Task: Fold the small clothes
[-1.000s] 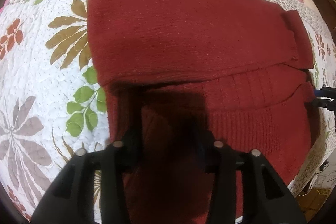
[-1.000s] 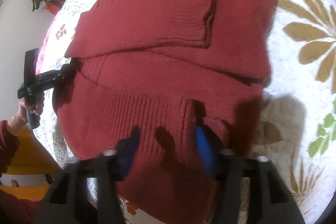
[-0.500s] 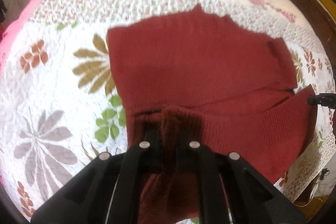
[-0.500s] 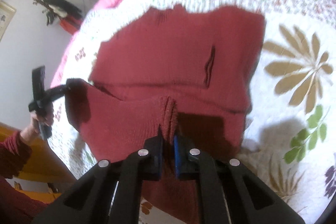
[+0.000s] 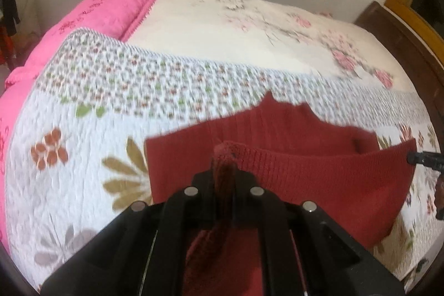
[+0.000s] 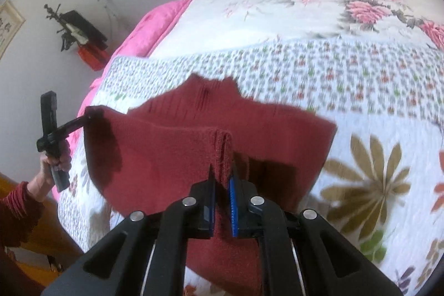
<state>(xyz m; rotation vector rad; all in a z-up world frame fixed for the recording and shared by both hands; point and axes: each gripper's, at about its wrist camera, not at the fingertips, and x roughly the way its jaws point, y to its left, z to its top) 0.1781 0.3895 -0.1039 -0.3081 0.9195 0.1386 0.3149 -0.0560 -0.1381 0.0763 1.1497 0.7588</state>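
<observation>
A dark red knit sweater (image 5: 319, 174) lies on the bed with its near ribbed edge lifted off the quilt. My left gripper (image 5: 223, 176) is shut on a bunched fold of that edge. At the other end of the same edge, my right gripper (image 6: 221, 178) is also shut on a pinch of the sweater (image 6: 172, 151). The raised edge stretches between them, and the part with the collar still rests flat behind it. The right gripper's tip (image 5: 424, 158) shows at the right border of the left wrist view. A hand (image 6: 52, 165) holds the left gripper (image 6: 83, 119) in the right wrist view.
The bed wears a white flower-print quilt (image 5: 83, 157), with a pink blanket (image 5: 105, 13) at the far left and a cream rose-print cover (image 5: 249, 32) behind. A dark wooden bed frame (image 5: 402, 38) borders the right side. A red sleeve (image 6: 19, 207) is at the lower left.
Both grippers went from open over the flat sweater to shut on its near edge. They have since risen and lifted that edge off the quilt.
</observation>
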